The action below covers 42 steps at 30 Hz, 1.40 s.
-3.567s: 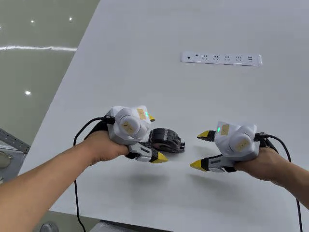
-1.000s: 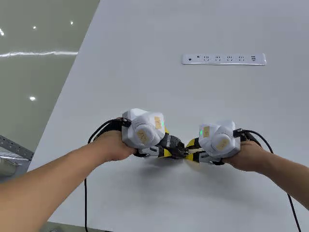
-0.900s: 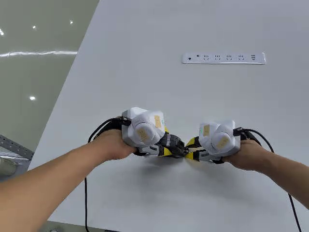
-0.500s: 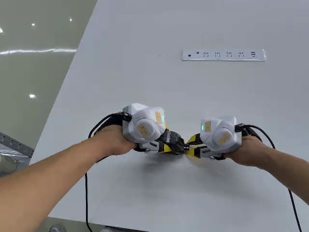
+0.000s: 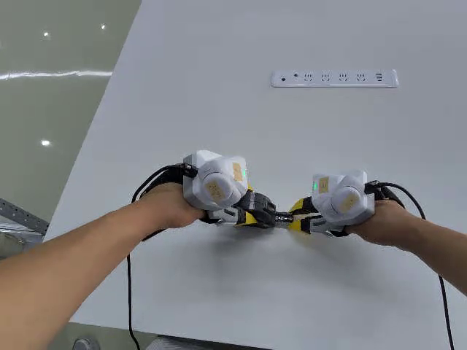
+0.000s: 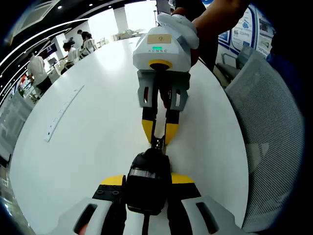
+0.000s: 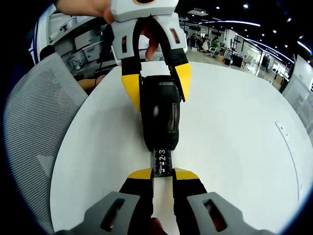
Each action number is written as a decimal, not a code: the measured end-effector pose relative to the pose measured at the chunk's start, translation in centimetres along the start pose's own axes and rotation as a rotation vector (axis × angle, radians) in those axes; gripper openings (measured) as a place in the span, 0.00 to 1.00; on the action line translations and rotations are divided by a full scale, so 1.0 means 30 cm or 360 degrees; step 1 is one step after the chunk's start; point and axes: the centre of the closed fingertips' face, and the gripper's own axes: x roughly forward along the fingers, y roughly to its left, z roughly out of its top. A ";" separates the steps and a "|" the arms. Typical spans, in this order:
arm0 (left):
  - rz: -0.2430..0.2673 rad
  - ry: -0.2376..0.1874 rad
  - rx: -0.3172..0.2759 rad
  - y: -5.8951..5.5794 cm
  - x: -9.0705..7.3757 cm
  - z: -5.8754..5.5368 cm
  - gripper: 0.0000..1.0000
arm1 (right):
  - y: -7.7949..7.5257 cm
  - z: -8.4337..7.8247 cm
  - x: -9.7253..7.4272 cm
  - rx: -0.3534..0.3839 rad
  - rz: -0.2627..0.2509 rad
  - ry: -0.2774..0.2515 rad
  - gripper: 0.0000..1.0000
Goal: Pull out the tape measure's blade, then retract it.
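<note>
The black tape measure (image 5: 257, 211) is held just above the white table (image 5: 219, 87), between the two grippers. My left gripper (image 5: 246, 214) is shut on its case (image 6: 148, 181), its yellow-tipped fingers (image 7: 132, 90) pressing both sides. My right gripper (image 5: 296, 218) is shut on the blade's end (image 7: 162, 166), a short white stretch with black numbers coming out of the case (image 7: 160, 115). In the left gripper view the right gripper (image 6: 157, 133) faces me and pinches the blade tip at the case's mouth.
A white power strip (image 5: 334, 78) lies flat on the far part of the table. The table's left edge (image 5: 95, 124) drops to a glossy floor. Black cables trail from both grippers. A grey mesh chair (image 7: 34, 127) stands beside the table. People stand far off (image 6: 34, 68).
The right gripper came in from the right and shut on the blade's end. Since half a second ago it has drawn slightly right, so a short length of blade shows.
</note>
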 end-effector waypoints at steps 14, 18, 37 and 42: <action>0.0004 0.0008 -0.0002 -0.005 -0.001 0.005 0.28 | -0.002 -0.043 -0.037 0.0017 0.0004 0.0012 0.10; -0.0002 0.0017 0.0004 -0.006 0.001 0.006 0.28 | -0.002 -0.057 -0.049 0.0030 0.0006 0.0017 0.10; -0.0007 0.0031 0.0004 -0.008 0.002 0.005 0.28 | -0.004 -0.123 -0.106 0.0065 0.0004 0.0036 0.10; -0.0009 0.0033 0.0002 -0.008 0.002 0.005 0.28 | -0.004 -0.139 -0.122 0.0067 0.0006 0.0039 0.10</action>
